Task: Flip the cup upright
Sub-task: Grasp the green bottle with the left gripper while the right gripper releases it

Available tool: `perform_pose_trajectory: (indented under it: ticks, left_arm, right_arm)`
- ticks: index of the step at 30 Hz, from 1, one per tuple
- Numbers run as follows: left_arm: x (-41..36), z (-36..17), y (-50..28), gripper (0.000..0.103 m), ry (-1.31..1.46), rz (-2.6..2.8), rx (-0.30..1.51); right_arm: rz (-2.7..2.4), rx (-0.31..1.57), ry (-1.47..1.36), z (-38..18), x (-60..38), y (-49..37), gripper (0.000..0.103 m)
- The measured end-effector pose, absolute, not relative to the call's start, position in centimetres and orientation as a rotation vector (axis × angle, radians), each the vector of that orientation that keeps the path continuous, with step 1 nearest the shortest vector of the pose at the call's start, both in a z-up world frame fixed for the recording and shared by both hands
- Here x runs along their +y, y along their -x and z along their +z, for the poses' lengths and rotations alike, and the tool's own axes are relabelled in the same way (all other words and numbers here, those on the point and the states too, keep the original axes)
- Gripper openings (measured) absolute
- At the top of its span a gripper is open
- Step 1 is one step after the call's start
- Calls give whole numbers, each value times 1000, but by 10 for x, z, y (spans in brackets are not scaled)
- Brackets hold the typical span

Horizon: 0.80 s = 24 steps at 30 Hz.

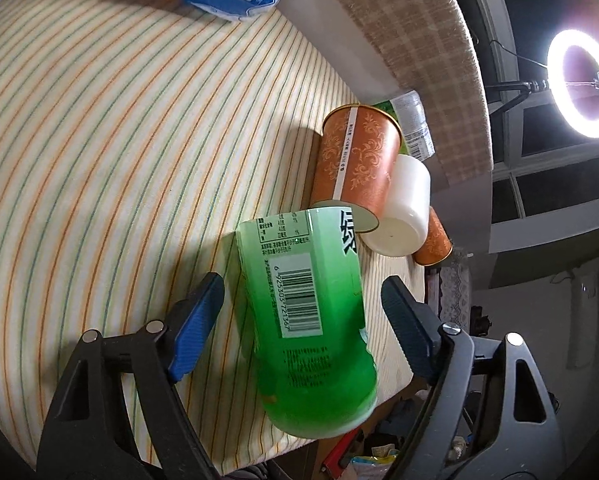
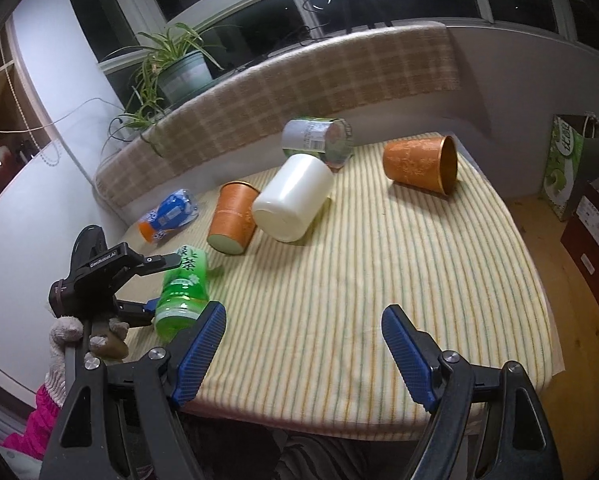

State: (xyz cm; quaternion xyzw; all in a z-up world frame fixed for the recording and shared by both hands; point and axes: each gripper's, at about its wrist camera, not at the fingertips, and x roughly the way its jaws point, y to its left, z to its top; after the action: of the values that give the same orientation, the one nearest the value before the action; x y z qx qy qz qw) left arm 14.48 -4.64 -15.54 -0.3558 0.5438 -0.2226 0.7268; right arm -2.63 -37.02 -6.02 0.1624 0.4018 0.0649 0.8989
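A green tea cup (image 1: pixel 311 320) lies on its side on the striped tablecloth (image 1: pixel 119 140), its mouth toward the near table edge. My left gripper (image 1: pixel 303 328) is open, its blue pads on either side of the cup and apart from it. In the right wrist view the same green cup (image 2: pixel 183 288) lies at the left, with the left gripper (image 2: pixel 151 284) around it. My right gripper (image 2: pixel 303 352) is open and empty over the front of the table.
More cups lie on their sides: an orange one (image 2: pixel 233 218) and a white one (image 2: pixel 293 198) touching, another orange one (image 2: pixel 419 164) at the right, a pale labelled one (image 2: pixel 319 140) by the wall. A blue and orange packet (image 2: pixel 167 214) lies far left.
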Motion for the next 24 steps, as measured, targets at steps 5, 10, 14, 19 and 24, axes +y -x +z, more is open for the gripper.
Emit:
perform_pose_trajectory:
  ticks: [5,10,14,19,24]
  left_arm:
    - [-49,-155,-148,71,772,-495,1197]
    - [-51,-155,-147,65,760,-499,1187]
    - [-53,-147,-143,65,717,-494,1161]
    - [-54,-131,-138,64,652,-479,1103]
    - [-57,-113,-131,63,556,-474,1039]
  right_arm:
    - [108,833,-350,-62,-376,26,82]
    - [93,834,-354,-62,-376,27,82]
    - [88,831,-352,-62,-377,27,82]
    - [86,819,-334,-60,-373,28,82]
    - [87,817,-336,-60,-370,29,82]
